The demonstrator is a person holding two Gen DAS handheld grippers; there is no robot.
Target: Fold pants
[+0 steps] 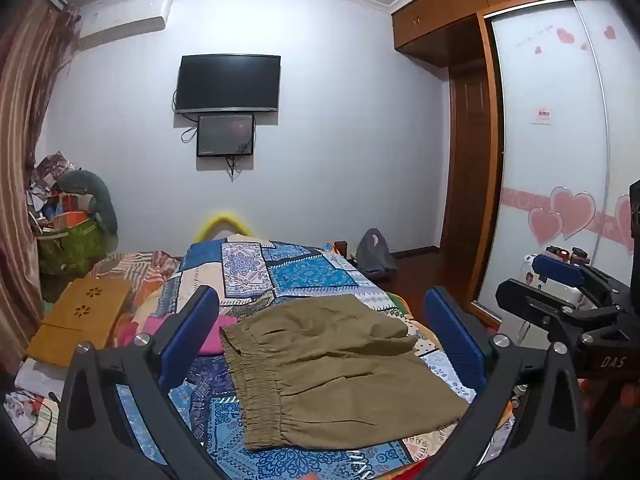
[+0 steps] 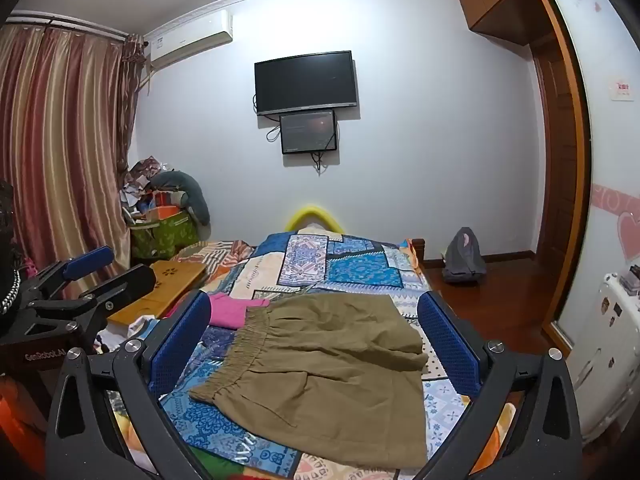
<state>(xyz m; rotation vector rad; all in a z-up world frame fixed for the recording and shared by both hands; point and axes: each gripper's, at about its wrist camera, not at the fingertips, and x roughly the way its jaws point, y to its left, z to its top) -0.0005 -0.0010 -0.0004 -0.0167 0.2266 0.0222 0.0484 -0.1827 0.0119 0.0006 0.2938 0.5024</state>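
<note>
The left gripper (image 1: 322, 336) is held wide apart, nothing between its pads; the right gripper (image 2: 314, 338) is likewise spread and empty; the olive pants (image 1: 332, 372) are laid folded on the patchwork bedspread (image 1: 296, 272), beside a pink garment (image 2: 234, 312).

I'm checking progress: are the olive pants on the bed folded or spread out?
Folded at least once: the olive pants lie as a compact rectangle with stacked layers, their elastic waistband on the left. Neither claw touches them.

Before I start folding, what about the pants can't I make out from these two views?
- Pants legs: already doubled over; lower layers hidden in both views.
- Near hem: the right gripper frame cuts it off in the right view.
- Pink cloth: partly behind a finger in the left view.
</note>
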